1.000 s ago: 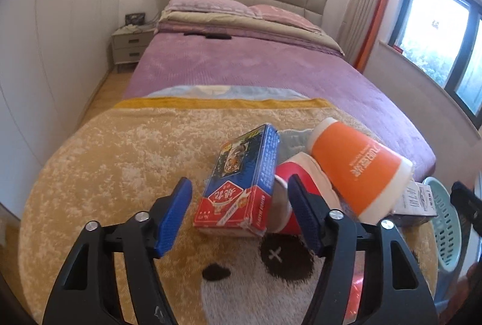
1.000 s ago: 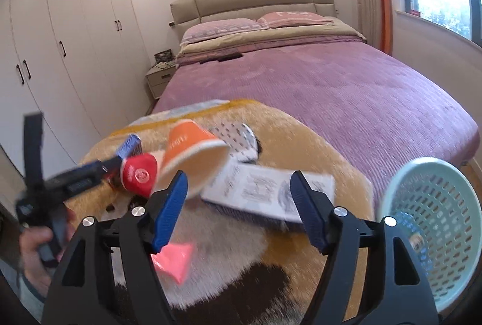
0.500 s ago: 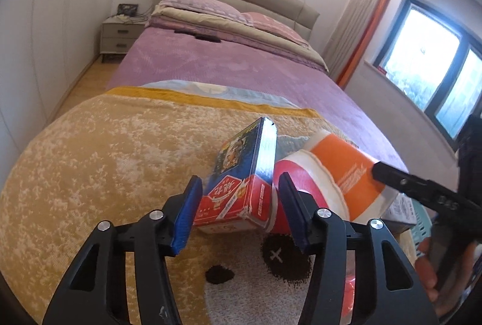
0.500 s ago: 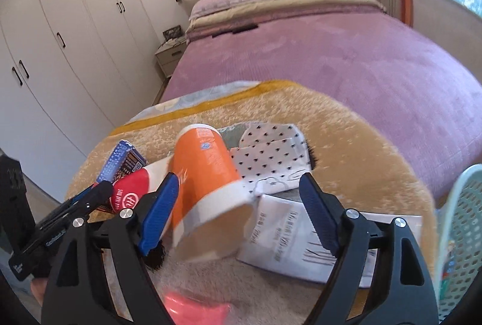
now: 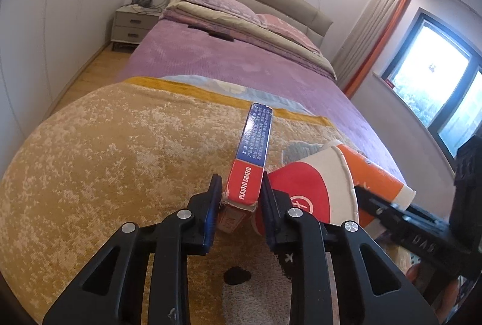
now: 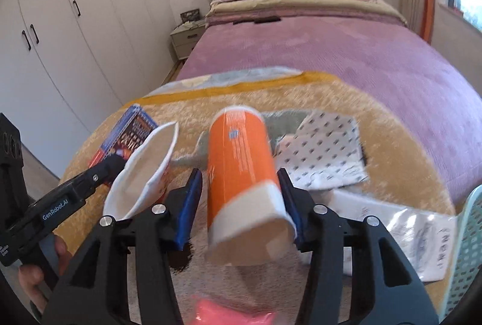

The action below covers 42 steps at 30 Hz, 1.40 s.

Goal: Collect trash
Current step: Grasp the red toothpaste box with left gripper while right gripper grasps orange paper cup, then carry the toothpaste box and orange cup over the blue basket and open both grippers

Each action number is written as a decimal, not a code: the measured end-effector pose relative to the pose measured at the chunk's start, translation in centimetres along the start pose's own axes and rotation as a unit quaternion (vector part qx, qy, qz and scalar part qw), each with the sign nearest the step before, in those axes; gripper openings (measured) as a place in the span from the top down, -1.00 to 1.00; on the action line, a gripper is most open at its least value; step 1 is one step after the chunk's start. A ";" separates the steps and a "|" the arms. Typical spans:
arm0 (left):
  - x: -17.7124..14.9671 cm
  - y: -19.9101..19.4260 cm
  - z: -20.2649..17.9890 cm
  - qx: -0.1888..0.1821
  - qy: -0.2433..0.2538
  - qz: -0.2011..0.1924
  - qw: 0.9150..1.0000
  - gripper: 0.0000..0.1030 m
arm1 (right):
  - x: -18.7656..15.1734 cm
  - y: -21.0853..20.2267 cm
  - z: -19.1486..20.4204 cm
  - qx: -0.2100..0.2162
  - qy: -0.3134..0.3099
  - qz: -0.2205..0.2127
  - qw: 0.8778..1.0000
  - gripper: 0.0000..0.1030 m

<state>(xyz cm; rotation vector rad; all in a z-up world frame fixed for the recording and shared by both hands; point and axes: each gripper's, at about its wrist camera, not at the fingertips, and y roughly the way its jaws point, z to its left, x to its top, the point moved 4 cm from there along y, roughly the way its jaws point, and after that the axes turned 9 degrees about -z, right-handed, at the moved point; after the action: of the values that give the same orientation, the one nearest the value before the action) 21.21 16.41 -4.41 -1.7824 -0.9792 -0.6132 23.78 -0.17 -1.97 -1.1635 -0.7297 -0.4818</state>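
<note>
Cardboard is what the left gripper [image 5: 241,192] holds — a slim red-and-blue box [image 5: 251,156] printed "PLASTIC COATED", pinched on its narrow faces with the jaws drawn in tight against it, its far end pointing up the bed; whether the box is clear of the yellow plush blanket [image 5: 105,159] or resting on it cannot be told. Just to the right of that box lies a red-and-white paper cup [image 5: 313,192], on its side and untouched by any pad. The right gripper [image 6: 241,198] straddles an orange paper cup [image 6: 241,162], jaws at middling width; the right pad looks to touch the cup's white rim band while a sliver of gap shows at the left pad, so the grip seems not quite closed, and motion blur makes this uncertain. Both hands, then, appear to be in the pick-up step; the carry is yet to come. A pale green mesh basket [image 6: 467,249] sits at the right edge of the right wrist view, near the foot of the bed — the likely bin. Next, the right jaws need gentle closing, since a paper cup crushes easily; then both loads go to the basket; a spotted wrapper [image 6: 328,150], a printed plastic bag [image 6: 406,237] and a pink scrap [image 6: 229,310] remain.
</note>
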 end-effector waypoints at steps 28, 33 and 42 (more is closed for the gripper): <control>-2.3 -9.7 -11.8 -0.099 0.081 -0.065 0.990 0.70 | -3.0 -18.1 -8.3 -0.061 0.061 -0.114 0.990 0.26; -4.0 -9.5 -16.4 -0.130 0.110 -0.050 0.984 0.70 | -4.3 -20.8 -12.5 -0.083 0.096 -0.124 0.984 0.26; -8.1 -7.6 -26.1 -0.185 0.177 -0.008 0.967 0.70 | -6.8 -25.1 -20.8 -0.135 0.159 -0.141 0.968 0.26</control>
<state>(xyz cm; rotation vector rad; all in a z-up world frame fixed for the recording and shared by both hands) 10.97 -8.78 3.70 -1.8936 -0.6627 -1.1411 7.49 -28.41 4.85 -1.2010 -0.5610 -1.0075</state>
